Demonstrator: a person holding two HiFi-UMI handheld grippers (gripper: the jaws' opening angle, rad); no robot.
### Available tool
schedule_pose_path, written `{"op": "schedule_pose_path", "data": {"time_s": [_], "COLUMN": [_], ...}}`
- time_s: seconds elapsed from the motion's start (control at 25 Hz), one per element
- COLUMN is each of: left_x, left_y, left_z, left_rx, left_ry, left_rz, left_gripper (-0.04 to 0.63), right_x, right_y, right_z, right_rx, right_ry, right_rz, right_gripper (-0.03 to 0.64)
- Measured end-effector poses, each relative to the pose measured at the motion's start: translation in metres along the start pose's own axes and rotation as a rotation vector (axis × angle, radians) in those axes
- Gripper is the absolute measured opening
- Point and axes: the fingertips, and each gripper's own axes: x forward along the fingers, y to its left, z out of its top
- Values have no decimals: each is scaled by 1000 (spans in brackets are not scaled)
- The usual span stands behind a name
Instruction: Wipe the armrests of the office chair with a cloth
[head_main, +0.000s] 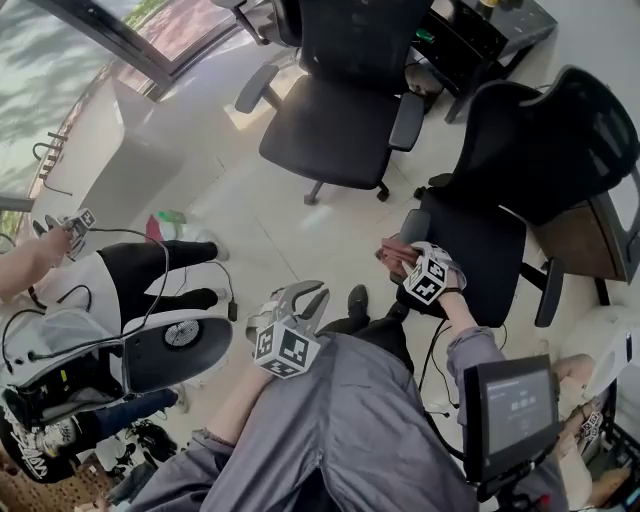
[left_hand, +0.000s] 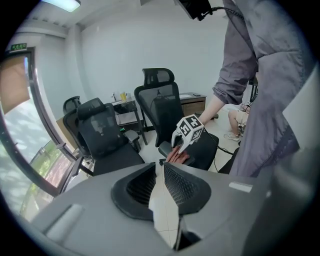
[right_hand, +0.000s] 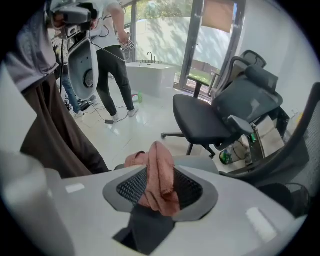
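I see a grey top (head_main: 360, 430) w/ long grey sleeves (head_main: 470, 352). Left gripper (head_main: 300, 298) & right gripper (head_main: 398, 258): pale grey shells, black mesh pads (left_hand: 182, 187), each w/ a white cube (head_main: 287, 350) of b/w square markers. A black cable (head_main: 432, 345) runs off the right one.

The right gripper (head_main: 400, 265) hid most of the cloth (head_main: 388, 248) and the armrest (head_main: 414, 224) beneath; the office chair (head_main: 490, 240) ran past the right edge.

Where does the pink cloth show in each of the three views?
Head view: cloth right of centre, by the near chair's armrest.
Left gripper view: cloth just below centre, under the right gripper.
Right gripper view: cloth lower centre, between its jaws.
Shared landmark: office chair by the window.
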Motion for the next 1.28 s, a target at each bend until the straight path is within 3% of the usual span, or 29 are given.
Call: {"op": "schedule_pose_path", "data": {"time_s": [0.2,0.44,0.68,0.76,1.08,1.28], "left_x": [15,24,21,20,12,8], "left_y": [-1,1,-3,-3,-2,-8], "left_z": [-9,-2,-7,-8,-9,-13], "left_rx": [17,38,34,31,24,27], "left_ry": [21,20,37,40,54,57], "left_rz": [-30,-35,-36,-32,-21,-23], "left_gripper": [69,69,69,69,69,69], "right_x": [11,33,32,34,34,32], "right_y": [17,15,17,14,6,-39], "right_z": [-3,-25,-25,-25,-22,-15], "right_rx": [-67,-126,-105,-115,-96,-96], "right_ry": [45,131,102,104,130,141], "right_rz": [44,1,-11,-38,-34,-91], "right_gripper": [164,161,146,71,55,52]}}
